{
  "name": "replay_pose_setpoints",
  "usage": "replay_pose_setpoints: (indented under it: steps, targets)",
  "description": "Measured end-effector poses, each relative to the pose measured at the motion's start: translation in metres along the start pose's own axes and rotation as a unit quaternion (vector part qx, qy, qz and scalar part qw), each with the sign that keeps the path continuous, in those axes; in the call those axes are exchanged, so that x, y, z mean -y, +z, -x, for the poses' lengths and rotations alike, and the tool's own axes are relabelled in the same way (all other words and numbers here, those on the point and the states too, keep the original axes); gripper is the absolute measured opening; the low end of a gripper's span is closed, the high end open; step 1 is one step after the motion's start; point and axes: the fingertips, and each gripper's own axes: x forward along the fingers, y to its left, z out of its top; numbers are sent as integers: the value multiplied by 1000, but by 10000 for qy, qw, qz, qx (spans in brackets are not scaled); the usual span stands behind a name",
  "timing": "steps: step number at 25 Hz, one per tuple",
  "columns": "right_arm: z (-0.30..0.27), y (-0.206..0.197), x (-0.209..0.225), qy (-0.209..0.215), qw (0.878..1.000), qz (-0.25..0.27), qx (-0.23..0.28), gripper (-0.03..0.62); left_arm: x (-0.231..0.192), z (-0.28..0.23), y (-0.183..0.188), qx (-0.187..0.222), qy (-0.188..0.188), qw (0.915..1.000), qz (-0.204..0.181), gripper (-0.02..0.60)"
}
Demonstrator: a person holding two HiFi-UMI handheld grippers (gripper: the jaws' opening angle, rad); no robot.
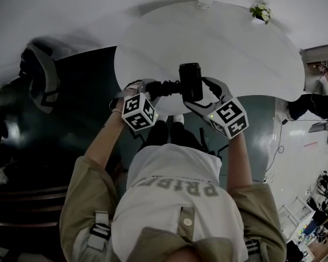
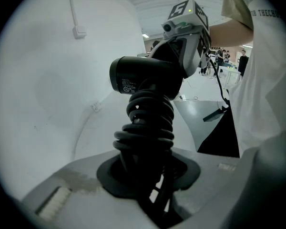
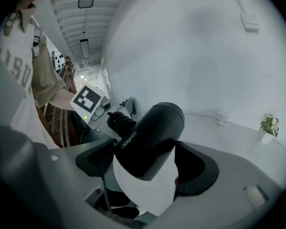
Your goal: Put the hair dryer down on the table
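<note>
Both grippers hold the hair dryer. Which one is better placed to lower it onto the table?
Probably right: the right gripper clamps the hair dryer by its body, above the table; the left gripper holds only the cord-wrapped handle.

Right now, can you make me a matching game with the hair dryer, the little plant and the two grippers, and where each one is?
Things:
1 hair dryer
2 potted plant
3 left gripper
4 right gripper

Places:
A clamped on the dryer's fat barrel
B at the far edge of the white table
C clamped on the cord-wrapped handle
D held between both grippers at the table's near edge

Pairs: 1-D, 2-B, 3-C, 4-A
</note>
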Motion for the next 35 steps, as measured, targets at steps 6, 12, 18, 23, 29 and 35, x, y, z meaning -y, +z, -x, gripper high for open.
replay_pose_setpoints:
  steps: [6,12,18,23,29,35]
  targets:
    - [-13,-27,3,31,9991,-281,-310,403,12,-17,-12,-310,-135,9994,25,132]
    - [-21,-44,8,52,9981,-434,-444,398,21,-33,-20,-386,-272,9988,149,132]
    - [-29,-56,13,113,9968,-545,-580,393,25,-45,-27,-513,-358,9979,191,132]
    - [-38,-65,17,153,9949,-671,-739,391,25,-54,-34,-648,-442,9967,205,132]
    - [-52,-78,20,214,9922,-846,-886,391,30,-64,-45,-792,-608,9946,266,132]
    - [-63,-91,21,213,9890,-997,-1071,391,34,-74,-55,-940,-718,9926,271,132]
